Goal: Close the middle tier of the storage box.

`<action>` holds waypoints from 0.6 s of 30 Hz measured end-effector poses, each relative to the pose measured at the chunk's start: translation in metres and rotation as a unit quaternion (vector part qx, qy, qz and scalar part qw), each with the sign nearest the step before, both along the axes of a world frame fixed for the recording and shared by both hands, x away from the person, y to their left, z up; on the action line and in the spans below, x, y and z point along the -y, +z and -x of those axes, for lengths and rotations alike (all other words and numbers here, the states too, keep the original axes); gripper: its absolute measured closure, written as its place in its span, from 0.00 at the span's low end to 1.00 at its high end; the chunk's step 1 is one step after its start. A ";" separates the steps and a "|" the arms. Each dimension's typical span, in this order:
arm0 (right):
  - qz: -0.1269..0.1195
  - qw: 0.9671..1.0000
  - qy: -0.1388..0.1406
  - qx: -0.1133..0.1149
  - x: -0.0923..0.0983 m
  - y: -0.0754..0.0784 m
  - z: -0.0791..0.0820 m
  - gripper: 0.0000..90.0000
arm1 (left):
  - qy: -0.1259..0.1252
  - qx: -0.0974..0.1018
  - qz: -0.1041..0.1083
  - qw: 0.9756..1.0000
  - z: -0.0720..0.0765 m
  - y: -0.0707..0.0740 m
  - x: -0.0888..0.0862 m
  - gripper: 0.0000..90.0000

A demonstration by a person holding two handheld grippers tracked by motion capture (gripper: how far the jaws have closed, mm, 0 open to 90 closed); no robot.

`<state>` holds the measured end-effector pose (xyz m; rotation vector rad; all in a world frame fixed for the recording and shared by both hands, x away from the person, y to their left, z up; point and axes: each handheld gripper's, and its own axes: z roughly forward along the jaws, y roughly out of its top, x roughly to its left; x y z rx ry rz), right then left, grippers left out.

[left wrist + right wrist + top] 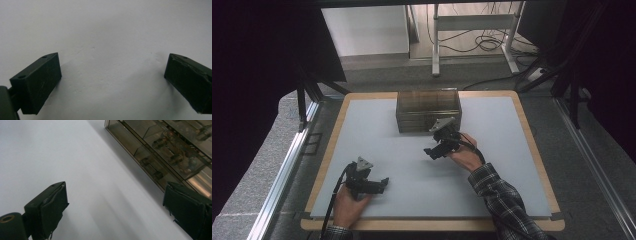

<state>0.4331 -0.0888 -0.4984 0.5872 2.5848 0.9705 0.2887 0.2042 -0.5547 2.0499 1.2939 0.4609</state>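
Clear smoky-brown plastic box (428, 110) with stacked drawers, standing upright at the far middle of the white table top (377, 130). Split inside into small compartments (150, 150) holding tiny dark parts, too small to make out. Drawers all pushed in, front facing the near side.

Grey mat (377, 135), cables (484, 45) behind table.

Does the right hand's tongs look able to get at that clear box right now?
Probably yes. The right tongs are open with nothing between them, just in front of the clear box, and bare table lies between.
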 end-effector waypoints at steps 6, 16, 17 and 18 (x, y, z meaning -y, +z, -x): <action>-0.003 1.000 0.002 0.002 0.004 0.000 0.005 0.05 | 0.000 0.000 0.000 1.000 0.000 0.000 0.000 0.01; 0.005 1.000 0.010 0.001 0.008 -0.003 0.012 0.05 | 0.000 0.000 0.000 1.000 0.000 0.000 0.000 0.01; 0.003 1.000 0.010 0.001 0.009 -0.003 0.013 0.05 | 0.000 0.000 0.000 1.000 0.000 0.000 0.000 0.01; 0.003 1.000 0.011 0.001 0.009 -0.004 0.014 0.05 | 0.000 0.000 0.000 1.000 0.000 0.000 0.000 0.01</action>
